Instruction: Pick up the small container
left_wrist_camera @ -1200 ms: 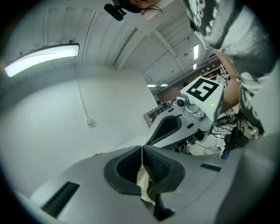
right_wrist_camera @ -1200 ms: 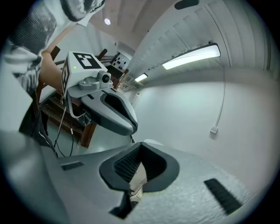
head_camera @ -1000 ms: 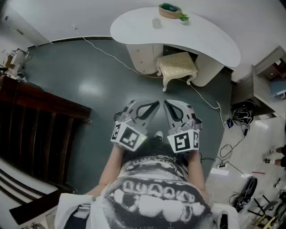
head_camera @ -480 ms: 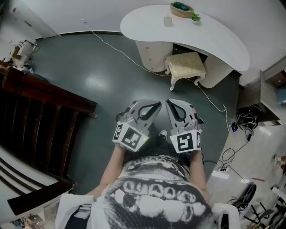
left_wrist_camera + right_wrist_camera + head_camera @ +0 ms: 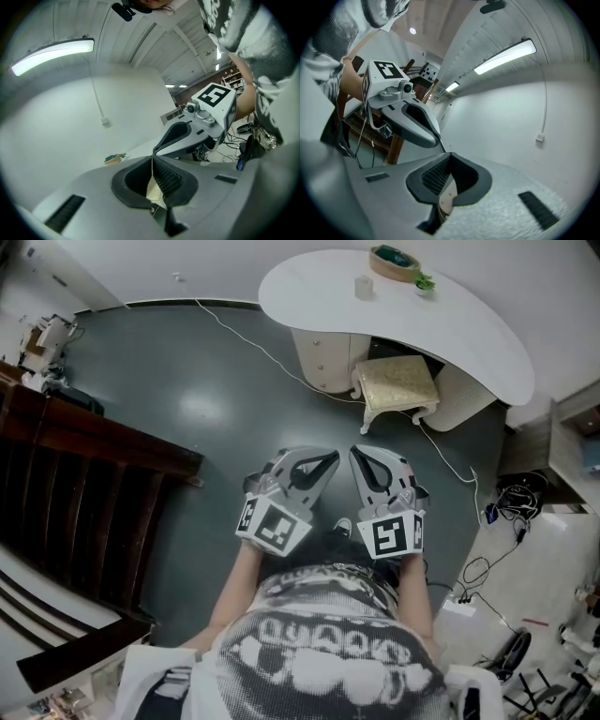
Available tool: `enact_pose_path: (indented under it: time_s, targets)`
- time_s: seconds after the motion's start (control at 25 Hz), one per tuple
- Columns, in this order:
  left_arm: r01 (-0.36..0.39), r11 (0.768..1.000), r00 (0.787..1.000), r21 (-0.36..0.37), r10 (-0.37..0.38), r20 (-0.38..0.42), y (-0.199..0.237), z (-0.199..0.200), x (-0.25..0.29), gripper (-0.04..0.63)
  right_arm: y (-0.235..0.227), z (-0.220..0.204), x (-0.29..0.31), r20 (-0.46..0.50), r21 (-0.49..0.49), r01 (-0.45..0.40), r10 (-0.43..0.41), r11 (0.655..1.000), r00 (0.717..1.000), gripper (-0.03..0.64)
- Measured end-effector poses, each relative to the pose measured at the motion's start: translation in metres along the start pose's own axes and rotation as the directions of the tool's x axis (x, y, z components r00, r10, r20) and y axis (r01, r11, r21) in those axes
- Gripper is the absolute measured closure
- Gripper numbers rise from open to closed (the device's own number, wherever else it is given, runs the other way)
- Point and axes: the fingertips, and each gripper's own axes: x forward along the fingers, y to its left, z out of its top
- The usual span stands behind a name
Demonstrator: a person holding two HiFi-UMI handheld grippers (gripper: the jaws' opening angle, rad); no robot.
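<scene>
The small container [image 5: 364, 286], a pale translucent cup, stands on the white curved table [image 5: 450, 324] far ahead at the top of the head view. Both grippers hang close to the person's body, well short of the table. My left gripper [image 5: 329, 457] and right gripper [image 5: 356, 455] sit side by side with their tips pointing at the table. The left gripper view shows my left gripper [image 5: 152, 157] with jaws pressed together and nothing held. My right gripper [image 5: 450, 154] is likewise shut and empty in its own view.
A bowl with green contents [image 5: 395, 262] sits on the table behind the cup. A cream stool [image 5: 398, 385] and drawers [image 5: 328, 357] stand under the table. A white cable [image 5: 253, 338] crosses the dark floor. Dark wooden furniture [image 5: 84, 474] lines the left; more cables [image 5: 511, 502] lie at the right.
In the head view the table, stool and floor have slid to the right and a little down. The two grippers keep the same place and stay shut.
</scene>
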Motion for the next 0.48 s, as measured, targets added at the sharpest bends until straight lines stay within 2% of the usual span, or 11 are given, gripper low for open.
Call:
enact_pose_path:
  time_s: [0.24, 0.48]
  targets:
    - [0.019, 1.0, 1.0, -0.015, -0.019, 0.004, 0.053, -0.028, 0.019, 0.588, -0.023, -0.005, 0.056, -0.037, 0.006, 0.011, -0.01, 1.0, 0.999, 0.612]
    - [0.05, 0.999, 0.998, -0.011, -0.049, 0.029, 0.125, -0.047, 0.039, 0.588, -0.055, 0.001, 0.127, -0.065, 0.006, 0.036, -0.035, 0.999, 0.997, 0.612]
